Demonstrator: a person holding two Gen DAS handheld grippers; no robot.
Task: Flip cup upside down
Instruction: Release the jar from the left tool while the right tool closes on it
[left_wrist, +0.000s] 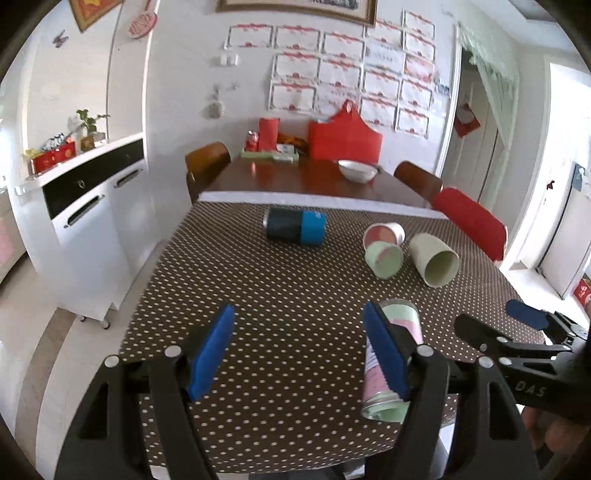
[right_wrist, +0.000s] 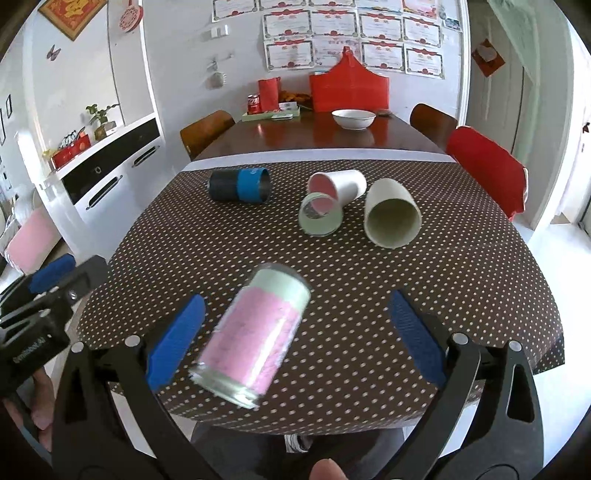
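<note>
A pink-and-green cup (right_wrist: 255, 334) lies on its side near the table's front edge, blurred, between the open fingers of my right gripper (right_wrist: 297, 339) without touching them. It also shows in the left wrist view (left_wrist: 391, 360), behind my left gripper's right finger. My left gripper (left_wrist: 299, 354) is open and empty over the dotted cloth; it shows at the left in the right wrist view (right_wrist: 61, 275). My right gripper shows in the left wrist view (left_wrist: 495, 325). Further back lie a black-and-blue cup (right_wrist: 239, 184), a white cup with pink inside (right_wrist: 341, 186), a small green cup (right_wrist: 320, 218) and a cream cup (right_wrist: 391, 218), all on their sides.
The brown dotted cloth (right_wrist: 461, 280) covers the near table half; bare wood beyond holds a white bowl (right_wrist: 353, 119), a red can (right_wrist: 254, 104) and red bags (right_wrist: 349, 90). A red-covered chair (right_wrist: 487, 170) stands at the right, a white cabinet (left_wrist: 92, 206) at the left.
</note>
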